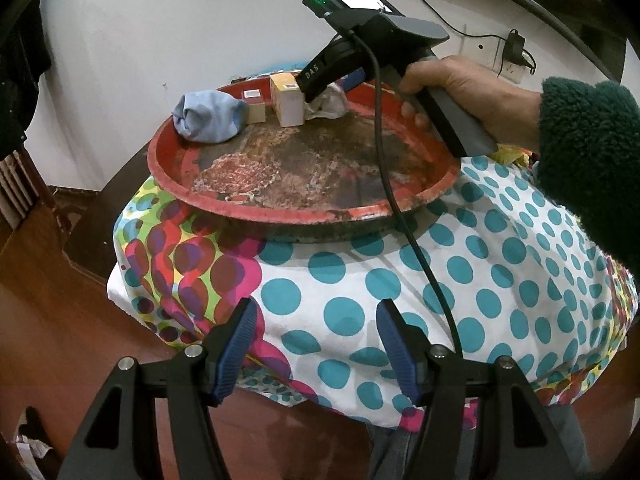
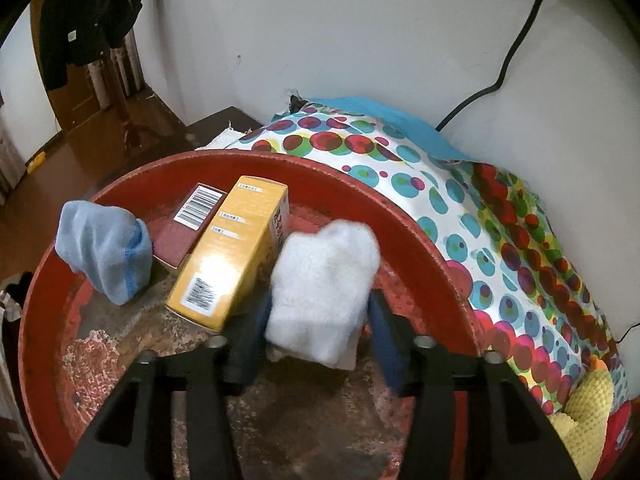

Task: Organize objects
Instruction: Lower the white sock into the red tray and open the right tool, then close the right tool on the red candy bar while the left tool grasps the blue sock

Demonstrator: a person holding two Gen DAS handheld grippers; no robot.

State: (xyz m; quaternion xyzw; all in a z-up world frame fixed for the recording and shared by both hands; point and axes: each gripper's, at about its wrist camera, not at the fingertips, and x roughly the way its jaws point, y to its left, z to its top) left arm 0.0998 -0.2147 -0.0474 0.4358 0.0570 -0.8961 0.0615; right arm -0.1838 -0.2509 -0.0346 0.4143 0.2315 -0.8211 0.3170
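A worn round red tray (image 1: 280, 210) (image 2: 360, 204) rests on a table under a polka-dot cloth (image 1: 460, 280). At its far side lie a bundled light-blue cloth (image 1: 208, 118) (image 2: 104, 252), a maroon box (image 1: 254, 106) (image 2: 188, 224) and a yellow box (image 1: 288, 104) (image 2: 232, 252). A white fluffy cloth (image 1: 330, 102) (image 2: 324, 276) sits on the tray floor beside the yellow box. My right gripper (image 2: 318, 300) stands open around it, pads on either side without squeezing. My left gripper (image 1: 317, 308) hangs open and empty over the cloth, short of the tray's near rim.
A person's hand (image 1: 460, 88) in a dark green fleece sleeve holds the right gripper; its cable (image 1: 400, 216) trails over the tray's near rim. A yellow knitted item (image 2: 588, 412) lies right of the tray. A white wall with a socket is close behind, and wooden floor lies to the left.
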